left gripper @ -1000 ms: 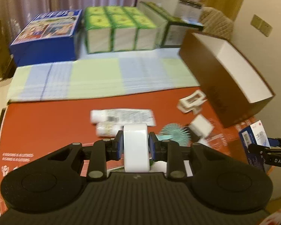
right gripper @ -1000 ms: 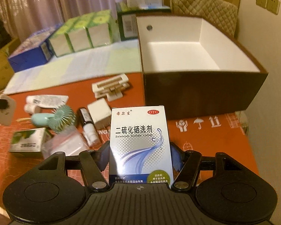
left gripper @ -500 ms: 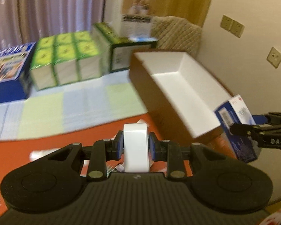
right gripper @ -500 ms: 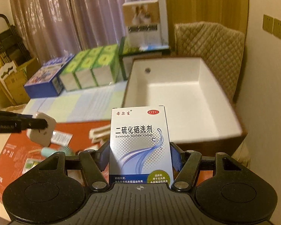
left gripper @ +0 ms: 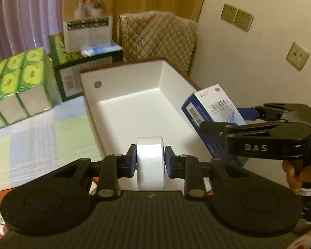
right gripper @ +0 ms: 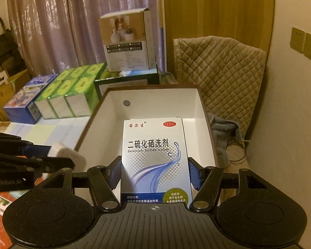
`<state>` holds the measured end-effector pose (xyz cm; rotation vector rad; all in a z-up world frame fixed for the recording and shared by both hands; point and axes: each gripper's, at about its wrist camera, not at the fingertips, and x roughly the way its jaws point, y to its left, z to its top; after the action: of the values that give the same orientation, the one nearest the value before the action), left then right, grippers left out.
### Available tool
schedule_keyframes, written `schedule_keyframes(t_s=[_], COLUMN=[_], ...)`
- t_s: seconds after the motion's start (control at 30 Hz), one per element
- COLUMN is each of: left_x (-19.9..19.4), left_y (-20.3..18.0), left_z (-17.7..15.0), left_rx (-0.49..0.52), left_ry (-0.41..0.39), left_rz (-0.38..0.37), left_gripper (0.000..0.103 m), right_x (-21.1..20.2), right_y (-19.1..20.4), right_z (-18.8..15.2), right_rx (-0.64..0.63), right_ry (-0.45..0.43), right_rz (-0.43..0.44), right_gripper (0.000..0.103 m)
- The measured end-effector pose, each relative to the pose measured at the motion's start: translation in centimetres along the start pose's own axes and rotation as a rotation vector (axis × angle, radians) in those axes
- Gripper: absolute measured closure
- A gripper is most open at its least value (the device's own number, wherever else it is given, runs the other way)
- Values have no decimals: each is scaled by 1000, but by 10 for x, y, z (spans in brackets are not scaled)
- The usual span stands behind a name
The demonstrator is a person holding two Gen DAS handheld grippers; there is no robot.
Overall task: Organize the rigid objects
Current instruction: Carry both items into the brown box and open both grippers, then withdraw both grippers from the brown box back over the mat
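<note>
With the white block clamped in the left gripper and the carton in the right gripper above the tray, each should be lowered well inside its walls before the jaws are widened.

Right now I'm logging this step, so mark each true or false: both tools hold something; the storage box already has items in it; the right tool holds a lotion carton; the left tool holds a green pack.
1. Both tools hold something. True: the left tool and the right tool are each shut on an object.
2. The storage box has items in it. False: the visible interior is bare.
3. The right tool holds a lotion carton. True.
4. The left tool holds a green pack. False: it grips a white object.
</note>
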<state>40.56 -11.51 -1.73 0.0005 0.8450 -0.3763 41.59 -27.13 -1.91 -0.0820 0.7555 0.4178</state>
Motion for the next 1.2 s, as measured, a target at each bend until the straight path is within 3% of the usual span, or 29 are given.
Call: schedule_keyframes(t_s=[0.37, 0.53, 0.77, 1.2], left_x=[66, 78, 72, 45], left_y=[-11, -12, -23, -19], left_z=[-10, -11, -5, -4], left_rx=[23, 38, 119, 44], left_ry=[161, 202, 171, 157], left_rz=[7, 5, 11, 11], left_gripper=[80, 80, 76, 71], right_x=[67, 73, 71, 45], right_y=[-20, -18, -16, -25], right_z=[-23, -28, -27, -29], right_rx=[-43, -103, -151, -64], right_ry=[192, 221, 240, 224], right_rz=[-17, -28, -30, 36], right_gripper=[42, 42, 40, 35])
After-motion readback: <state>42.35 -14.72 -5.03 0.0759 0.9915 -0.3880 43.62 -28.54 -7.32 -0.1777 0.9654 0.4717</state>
